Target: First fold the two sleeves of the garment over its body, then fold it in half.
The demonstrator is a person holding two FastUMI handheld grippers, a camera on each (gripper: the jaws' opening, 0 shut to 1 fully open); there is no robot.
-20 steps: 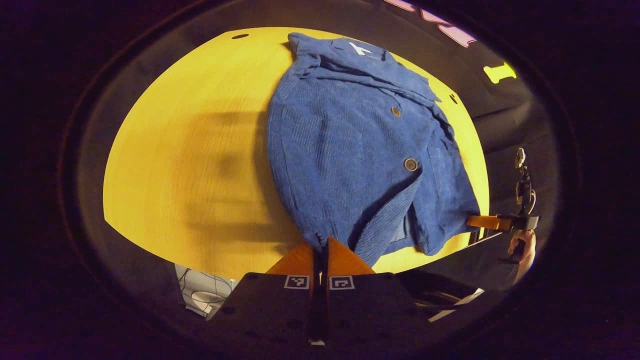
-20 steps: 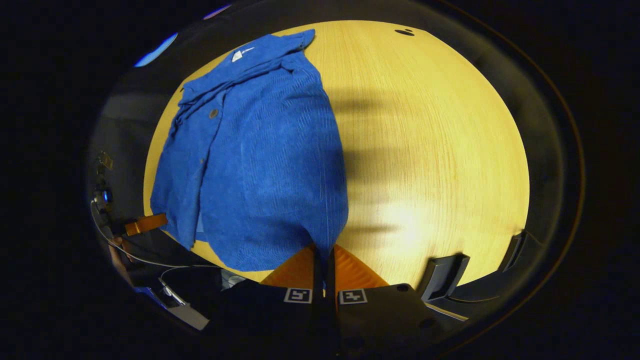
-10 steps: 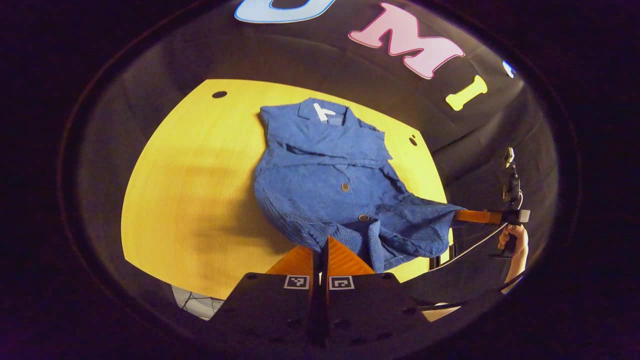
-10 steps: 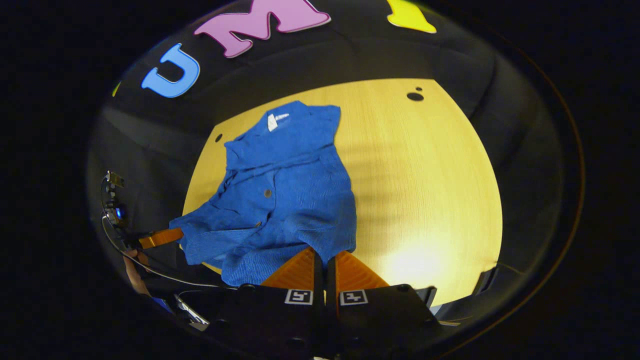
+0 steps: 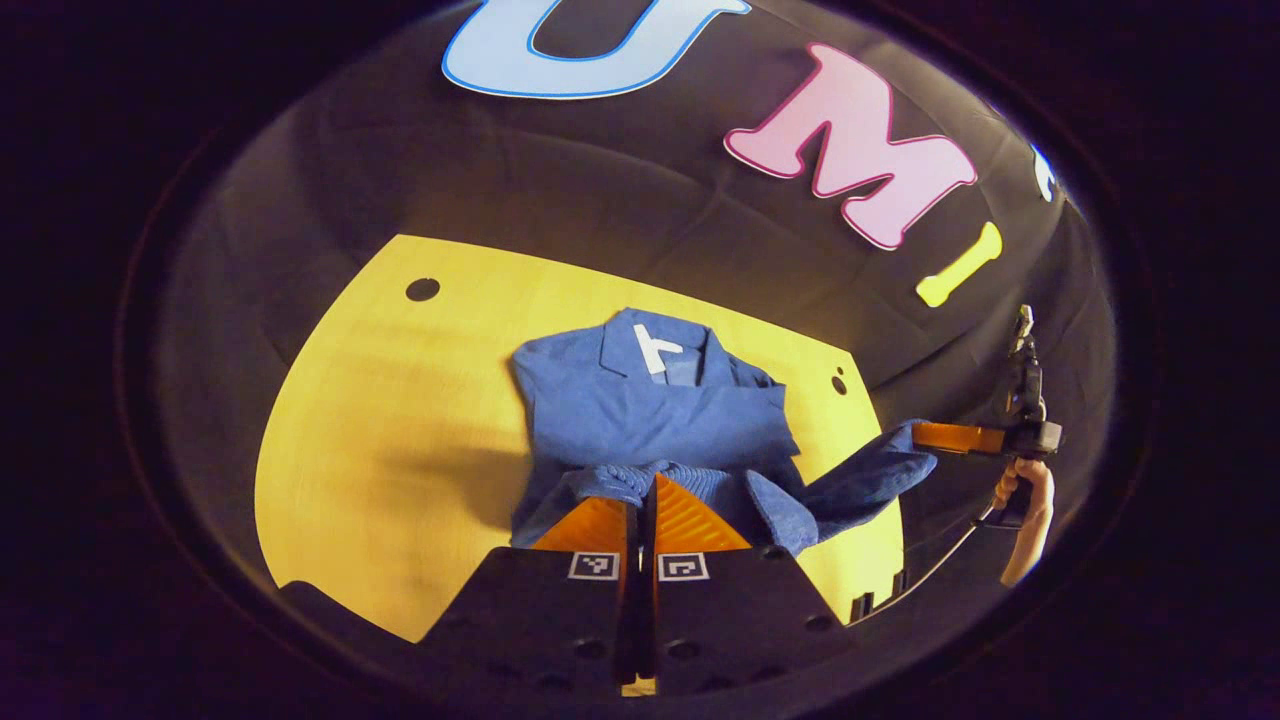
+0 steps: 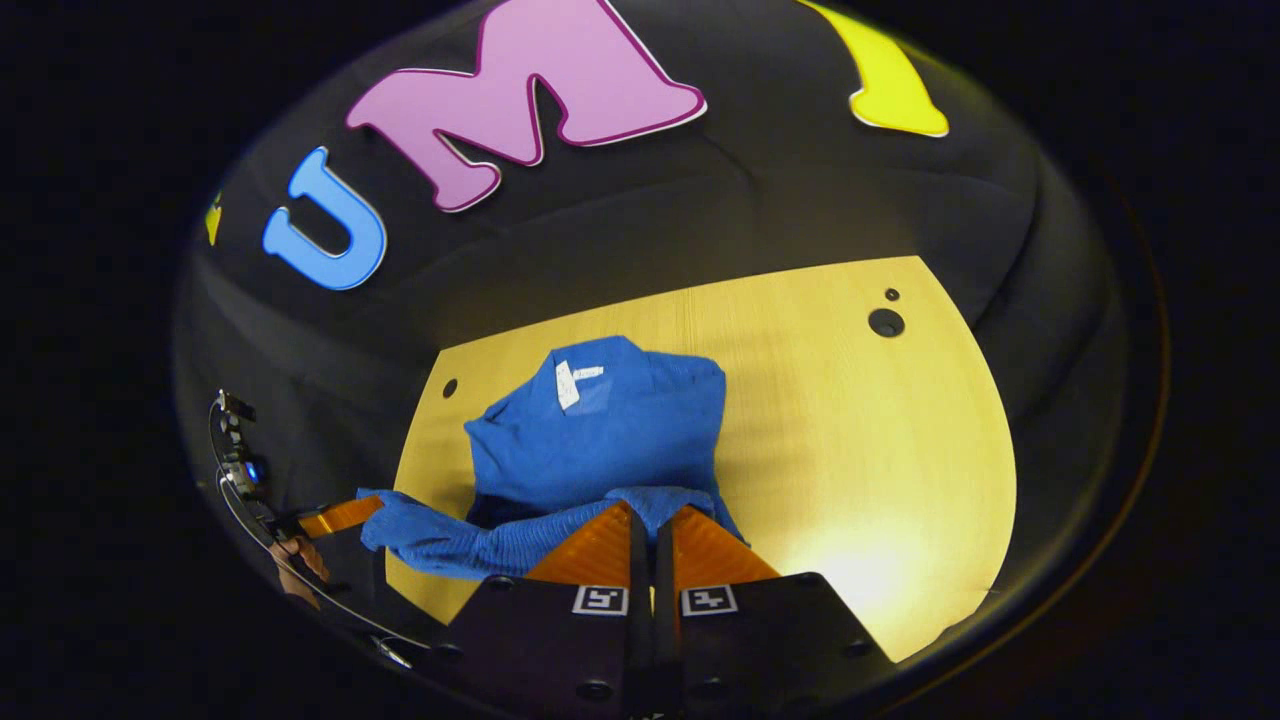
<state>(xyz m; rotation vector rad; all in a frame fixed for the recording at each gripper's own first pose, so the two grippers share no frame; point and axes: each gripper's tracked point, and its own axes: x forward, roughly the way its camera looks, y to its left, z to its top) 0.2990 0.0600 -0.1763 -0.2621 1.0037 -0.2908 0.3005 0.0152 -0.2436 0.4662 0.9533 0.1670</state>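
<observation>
A blue corduroy shirt (image 5: 650, 420) lies on the yellow wooden table (image 5: 380, 420), with its collar and white label at the far end. Its lower hem is lifted off the table and hangs stretched between both grippers. My left gripper (image 5: 645, 482) is shut on one hem corner. To the right of the left gripper view, my right gripper (image 5: 918, 433), held by a hand (image 5: 1020, 490), grips the other corner. The right gripper view has the shirt (image 6: 610, 430) ahead, my right gripper (image 6: 650, 507) shut on the hem, and the left gripper (image 6: 372, 505) at the far left.
Round holes mark the table's far corners (image 5: 422, 289) (image 6: 886, 322). The black cloth wall (image 5: 600, 200) rises close behind the table. Bare tabletop (image 6: 850, 430) lies to the right of the shirt in the right gripper view.
Both grippers have risen and carried the shirt's hem up off the table and toward the collar. The lower half, flat a second ago, now hangs in the air above the body.
</observation>
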